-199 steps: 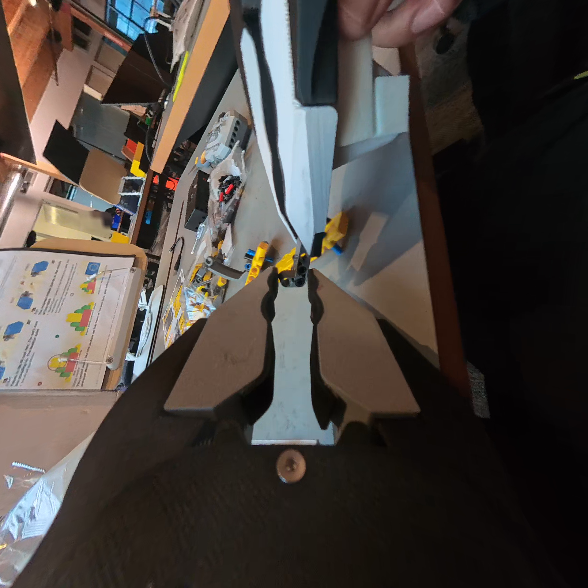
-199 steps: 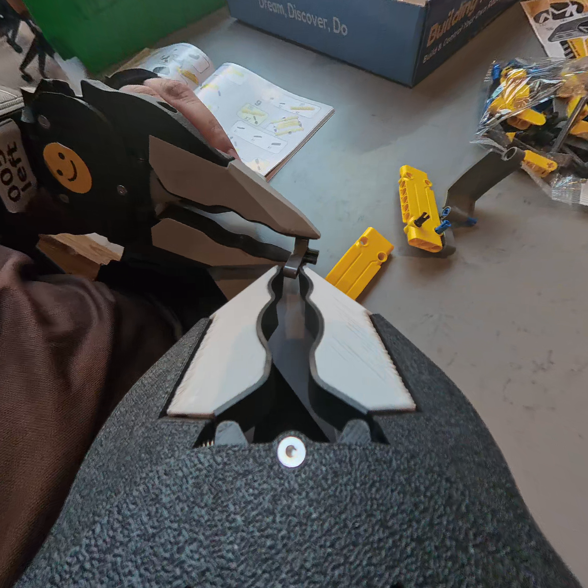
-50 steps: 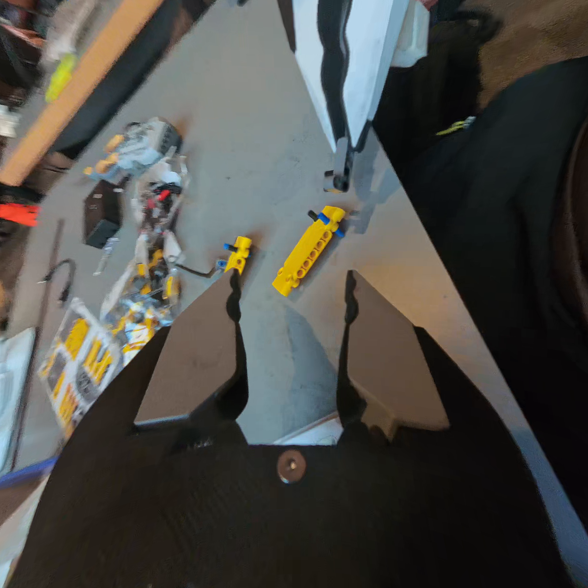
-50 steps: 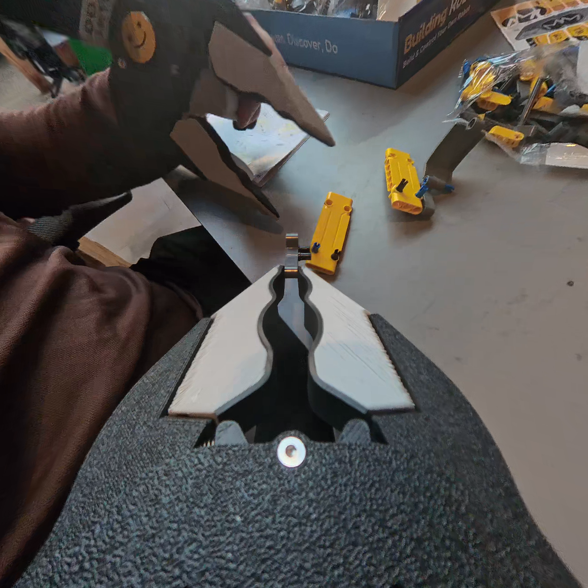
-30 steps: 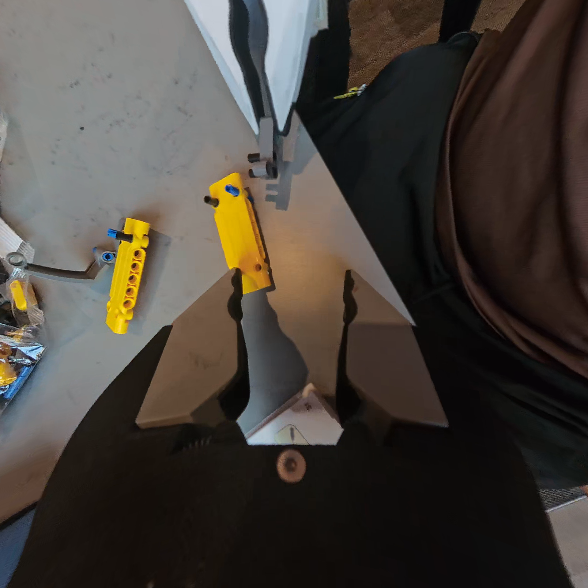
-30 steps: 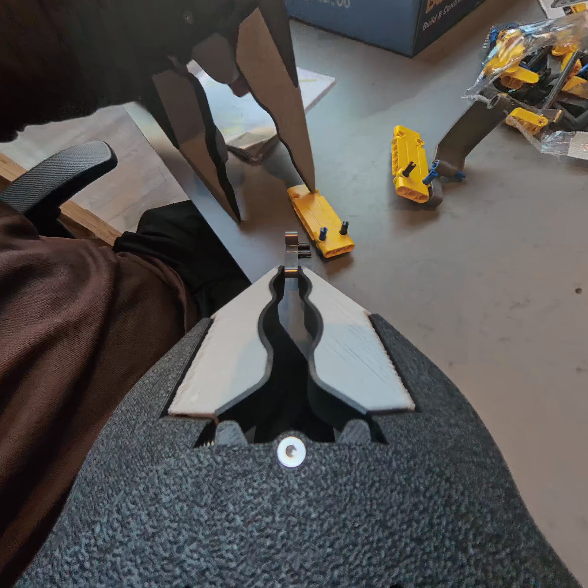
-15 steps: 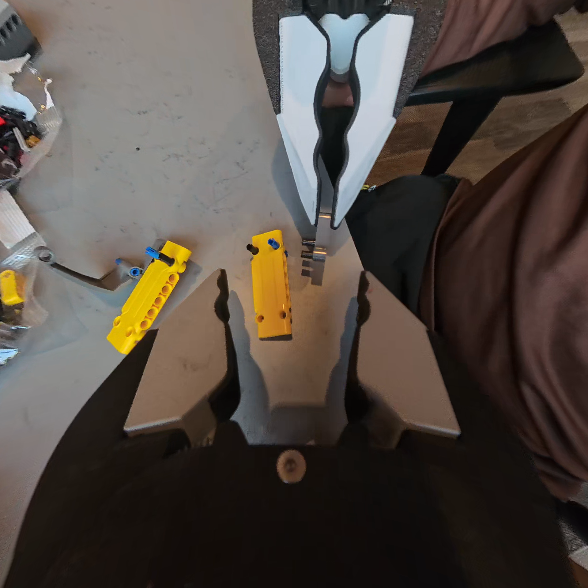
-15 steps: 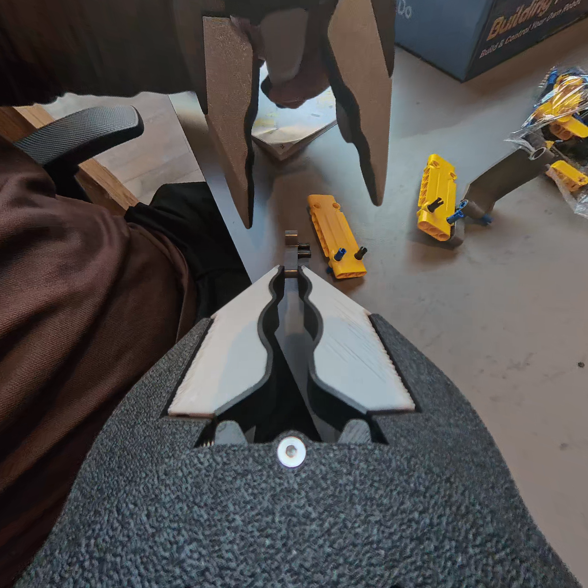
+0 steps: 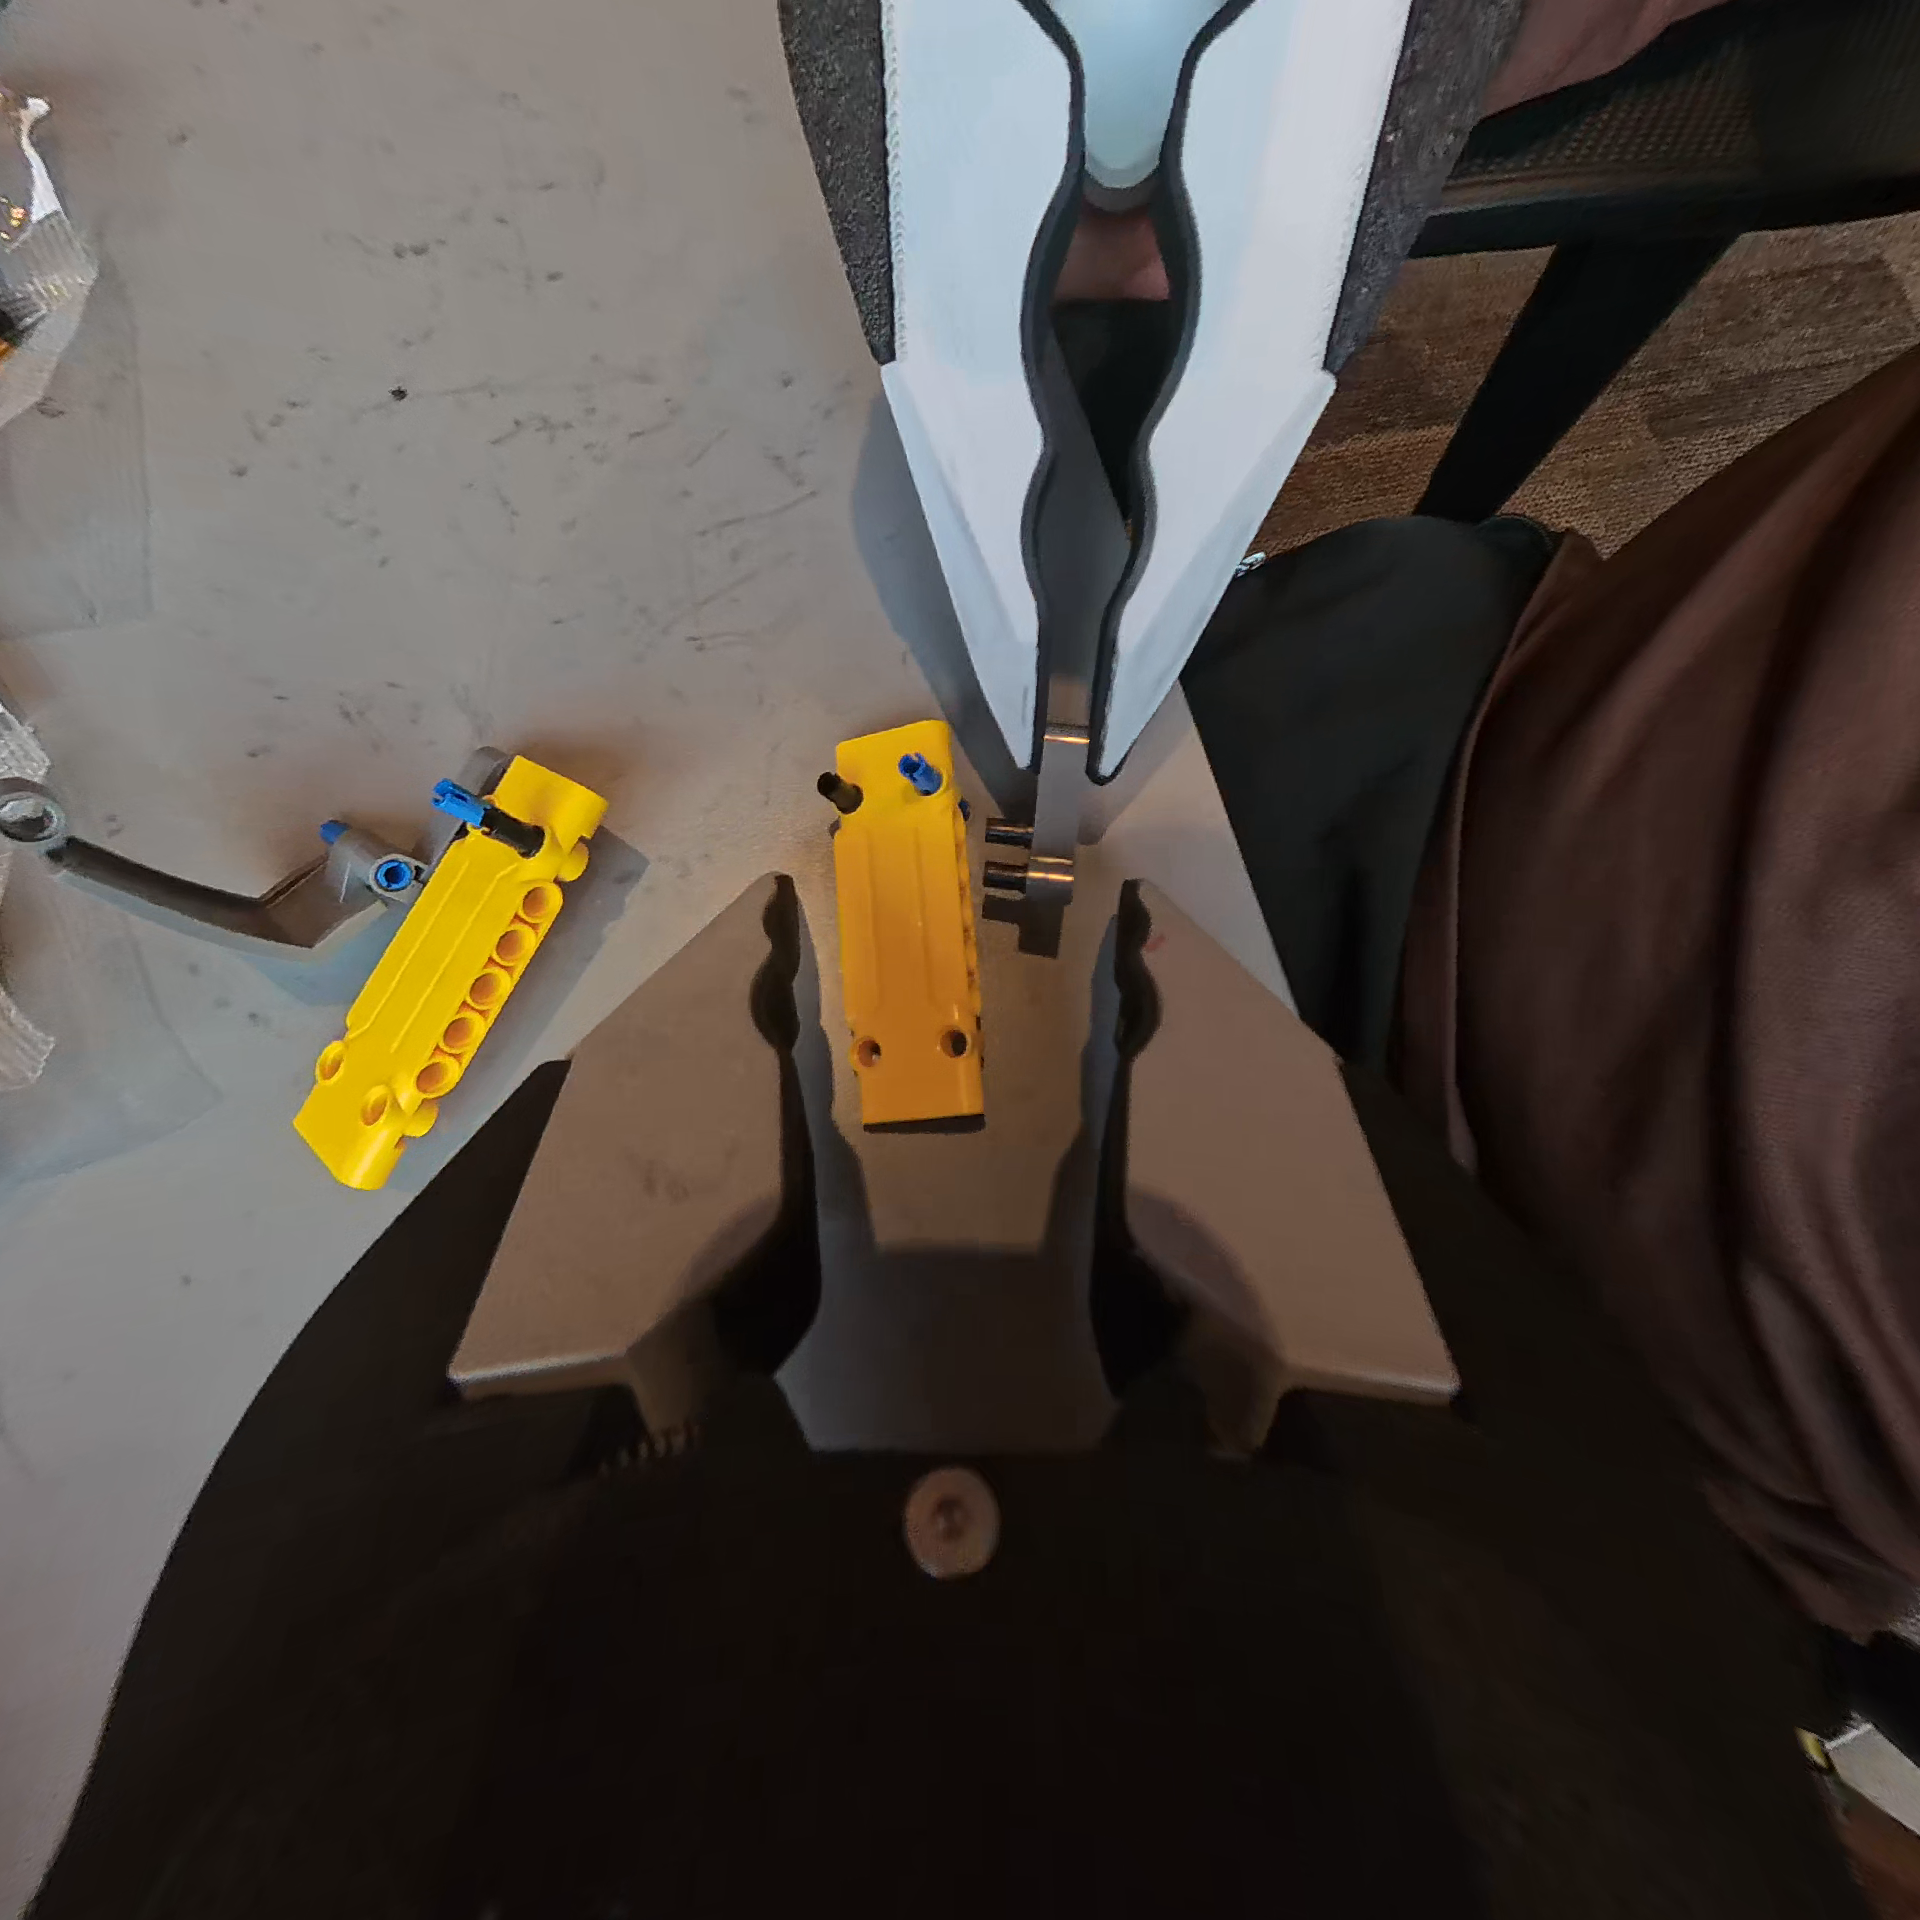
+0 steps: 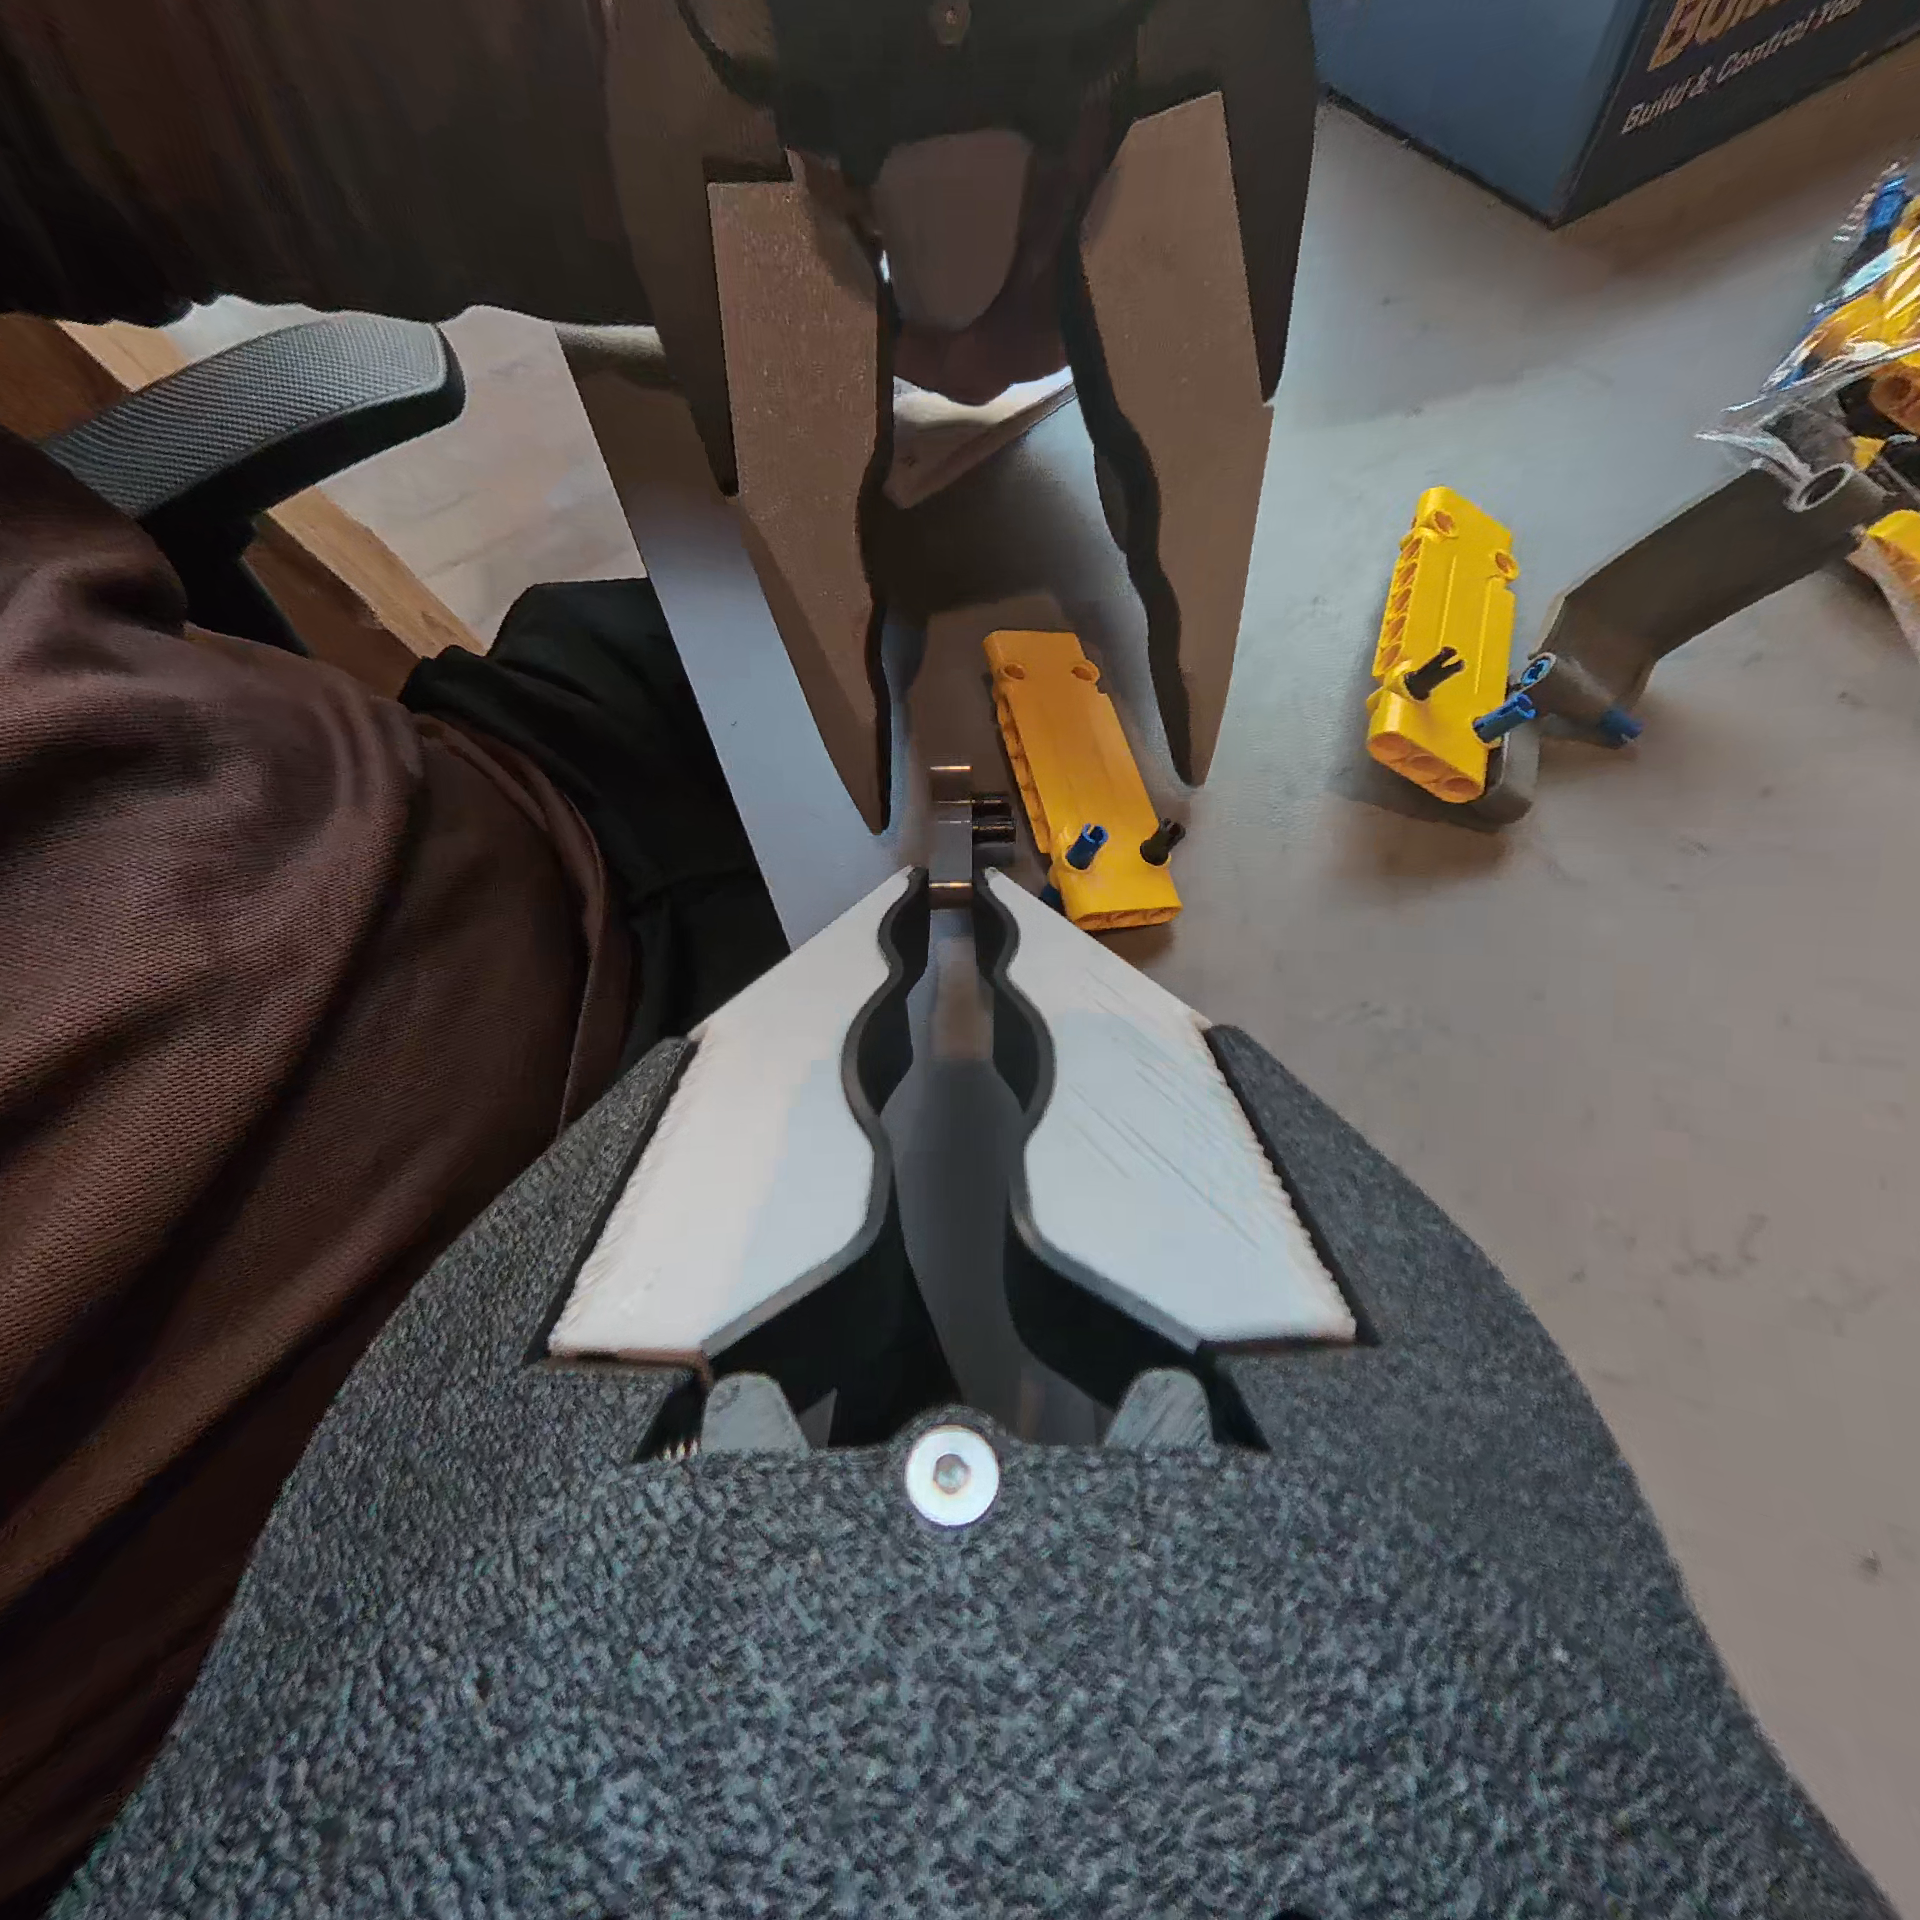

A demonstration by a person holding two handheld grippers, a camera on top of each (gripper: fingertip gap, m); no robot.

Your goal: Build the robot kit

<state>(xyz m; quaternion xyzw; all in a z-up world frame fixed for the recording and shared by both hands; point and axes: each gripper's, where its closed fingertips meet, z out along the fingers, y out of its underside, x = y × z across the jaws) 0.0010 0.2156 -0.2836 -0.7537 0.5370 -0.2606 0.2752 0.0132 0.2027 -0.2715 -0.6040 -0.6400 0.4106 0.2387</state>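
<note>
Left tool [image 9: 951, 904]: dull grey-brown fingers, black body. Right tool [image 10: 951, 883]: white fingers edged black, speckled dark grey housing. Flat grey plastic beam with black pins [image 10: 951, 821]. Two yellow plastic panels: near one [image 9: 909, 935], far one [image 9: 447, 982], blue and black pins. Mottled pale grey surface [image 9: 468, 364].

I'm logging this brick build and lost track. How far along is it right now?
Done: a second yellow panel lies joined to a grey arm. In hand: the right gripper is shut on a grey pin connector beside the loose yellow panel; the left gripper is open around that panel. Left: connector and panel look unjoined.
</note>
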